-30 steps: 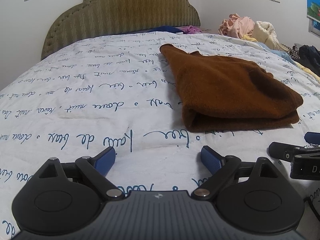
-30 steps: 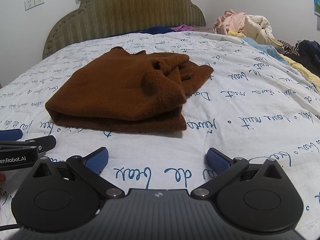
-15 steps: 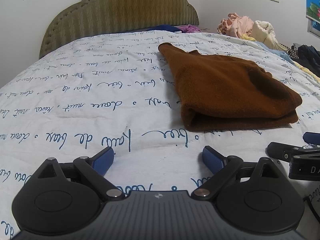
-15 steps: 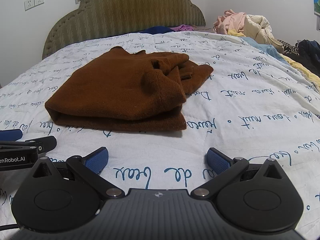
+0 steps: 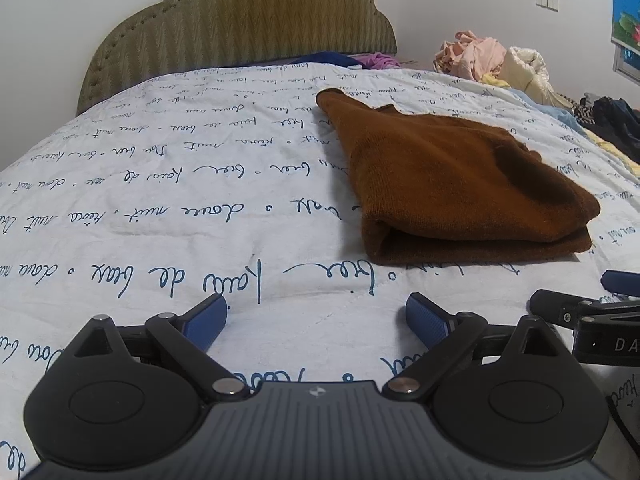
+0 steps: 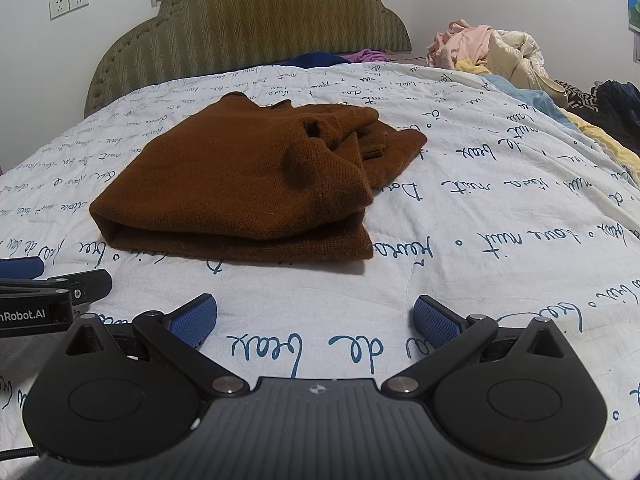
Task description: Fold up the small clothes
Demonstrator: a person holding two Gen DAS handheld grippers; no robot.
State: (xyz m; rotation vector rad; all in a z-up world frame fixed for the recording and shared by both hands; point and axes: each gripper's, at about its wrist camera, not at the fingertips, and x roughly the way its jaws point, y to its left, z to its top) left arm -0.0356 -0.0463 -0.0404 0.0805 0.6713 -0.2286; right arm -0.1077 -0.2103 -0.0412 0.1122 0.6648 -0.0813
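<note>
A folded brown knit garment (image 5: pixel 452 184) lies on the white bedspread with blue script (image 5: pixel 160 208). In the right wrist view the same garment (image 6: pixel 240 184) sits ahead and left of centre, a sleeve bunched on its right side. My left gripper (image 5: pixel 316 318) rests low over the bedspread, short of the garment, open and holding nothing. My right gripper (image 6: pixel 316 320) is likewise open and holds nothing, a short way in front of the garment's folded edge. Each gripper shows at the side of the other's view: the right gripper (image 5: pixel 592 312) and the left gripper (image 6: pixel 48 292).
A padded olive headboard (image 5: pixel 240 28) stands at the far end of the bed. A heap of pink and cream clothes (image 6: pixel 488 50) lies at the back right, with dark garments (image 6: pixel 612 108) along the right edge. Purple and blue cloth (image 5: pixel 352 58) lies by the headboard.
Both grippers have stayed almost still and open; the left wrist view has shifted very slightly. The garment has not moved.
</note>
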